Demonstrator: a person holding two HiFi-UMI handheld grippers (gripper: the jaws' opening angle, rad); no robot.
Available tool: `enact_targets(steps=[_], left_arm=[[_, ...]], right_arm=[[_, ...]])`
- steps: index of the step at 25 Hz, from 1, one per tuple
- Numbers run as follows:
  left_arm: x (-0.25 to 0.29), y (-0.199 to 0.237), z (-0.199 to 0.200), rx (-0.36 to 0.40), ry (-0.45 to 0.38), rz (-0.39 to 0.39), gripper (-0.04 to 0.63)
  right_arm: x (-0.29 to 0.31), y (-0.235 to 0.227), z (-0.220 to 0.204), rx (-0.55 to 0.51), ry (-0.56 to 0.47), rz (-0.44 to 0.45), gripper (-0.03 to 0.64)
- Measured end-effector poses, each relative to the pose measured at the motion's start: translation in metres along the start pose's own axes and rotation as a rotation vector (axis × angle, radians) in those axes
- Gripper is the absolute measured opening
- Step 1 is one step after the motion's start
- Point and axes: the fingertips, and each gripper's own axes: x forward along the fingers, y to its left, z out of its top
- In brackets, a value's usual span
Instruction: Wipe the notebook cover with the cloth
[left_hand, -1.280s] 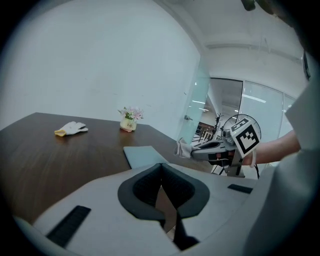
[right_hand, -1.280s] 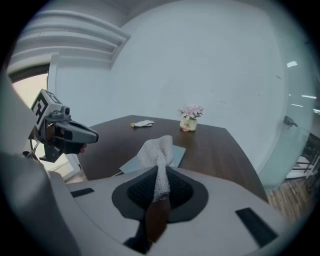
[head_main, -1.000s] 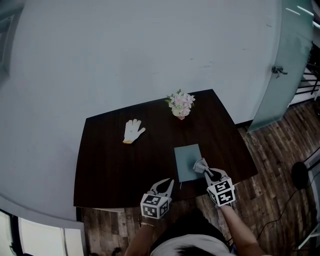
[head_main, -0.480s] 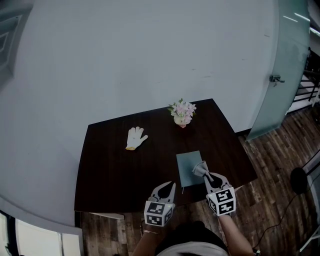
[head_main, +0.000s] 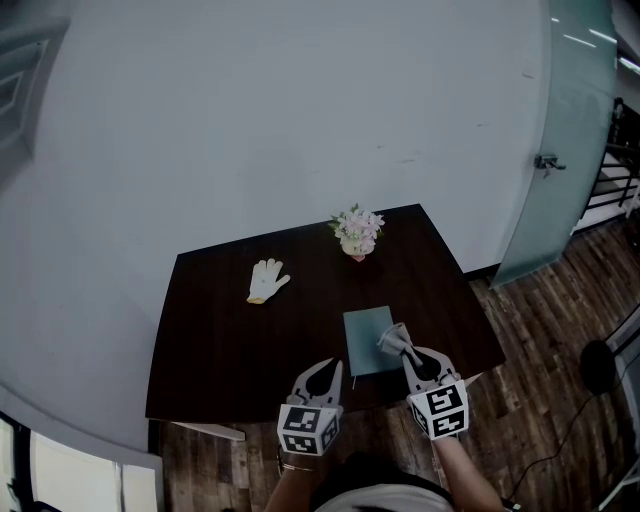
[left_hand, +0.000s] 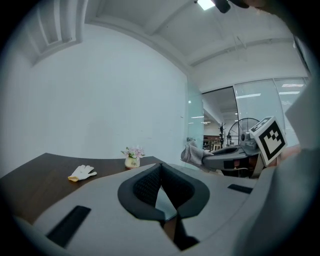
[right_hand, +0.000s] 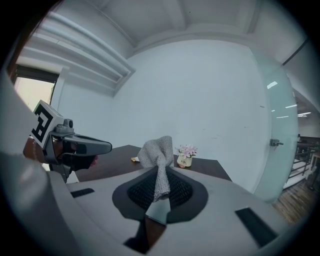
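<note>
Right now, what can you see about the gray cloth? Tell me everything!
The cloth is small, gray, soft and looks knitted. The right gripper has its fingers shut on its lower end, so it is pinched narrow there and fans out into a crumpled tuft beyond the tips. In the head view it is over the near right part of the teal notebook on the dark table. Whether it touches the cover cannot be told.
</note>
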Motion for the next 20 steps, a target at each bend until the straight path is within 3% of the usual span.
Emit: enact_targets(steps=[20], left_arm=[[-0.021,-0.061,0.025,-0.006,-0.061,0.066,0.018]], right_arm=[[-0.059,-0.017,0.022,-0.007,-0.087,0.072,0.034]])
